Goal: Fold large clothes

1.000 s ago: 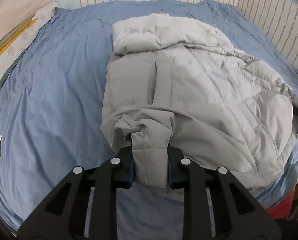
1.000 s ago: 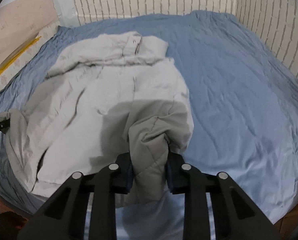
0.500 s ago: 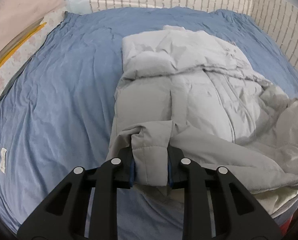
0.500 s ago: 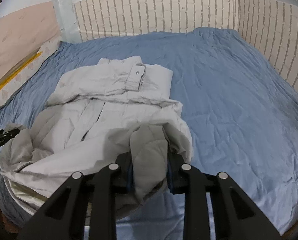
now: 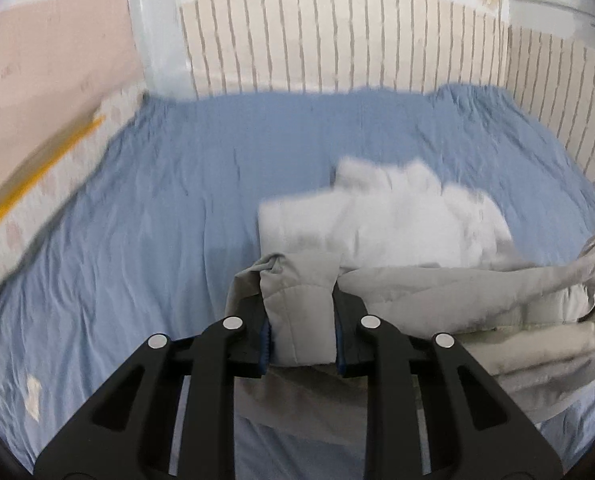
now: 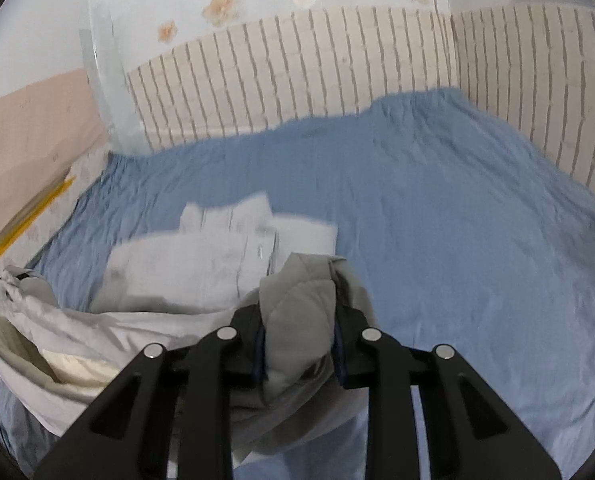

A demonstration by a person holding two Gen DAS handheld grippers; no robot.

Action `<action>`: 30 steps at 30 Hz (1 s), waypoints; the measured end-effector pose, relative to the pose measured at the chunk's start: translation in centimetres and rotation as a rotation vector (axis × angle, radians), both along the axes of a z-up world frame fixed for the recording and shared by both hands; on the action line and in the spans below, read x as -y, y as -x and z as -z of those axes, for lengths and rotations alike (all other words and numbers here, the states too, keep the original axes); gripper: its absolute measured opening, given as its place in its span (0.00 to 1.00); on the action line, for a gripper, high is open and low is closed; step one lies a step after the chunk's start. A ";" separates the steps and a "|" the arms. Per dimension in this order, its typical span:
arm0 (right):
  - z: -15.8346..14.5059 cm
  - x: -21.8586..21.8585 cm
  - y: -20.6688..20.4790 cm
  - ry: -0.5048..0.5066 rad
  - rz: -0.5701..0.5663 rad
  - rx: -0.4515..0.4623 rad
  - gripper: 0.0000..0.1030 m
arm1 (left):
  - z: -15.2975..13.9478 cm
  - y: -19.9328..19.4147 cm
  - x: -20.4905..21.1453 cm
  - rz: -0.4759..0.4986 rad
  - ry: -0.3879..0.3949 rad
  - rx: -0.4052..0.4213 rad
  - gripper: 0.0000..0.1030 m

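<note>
Above the blue bed (image 5: 145, 216), left tongs (image 5: 299, 330) and right tongs (image 6: 297, 332) each pinched the grey puffer jacket's (image 5: 385, 216) hem, best carried level toward twelve o'clock, corners matched.

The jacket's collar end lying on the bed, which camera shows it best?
The right wrist view: the grey jacket shows its collar flap and a snap, though blurred. The left wrist view shows that end as a smeared pale patch.
</note>
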State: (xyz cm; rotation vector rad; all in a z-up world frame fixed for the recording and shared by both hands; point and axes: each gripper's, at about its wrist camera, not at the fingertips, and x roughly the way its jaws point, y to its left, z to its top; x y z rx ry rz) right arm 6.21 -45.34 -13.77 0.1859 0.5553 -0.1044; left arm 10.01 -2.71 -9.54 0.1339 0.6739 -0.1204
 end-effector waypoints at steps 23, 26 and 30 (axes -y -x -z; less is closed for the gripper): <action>0.0 0.4 -14.6 0.139 0.036 0.057 0.25 | 1.3 -14.8 0.8 -0.020 0.044 -0.011 0.24; 1.6 -0.1 -15.6 0.165 0.031 0.016 0.25 | 3.0 -15.6 1.5 -0.020 -0.012 -0.014 0.24; 2.4 -0.4 -16.7 0.181 0.020 -0.011 0.26 | 4.2 -17.1 1.2 -0.031 0.010 -0.049 0.24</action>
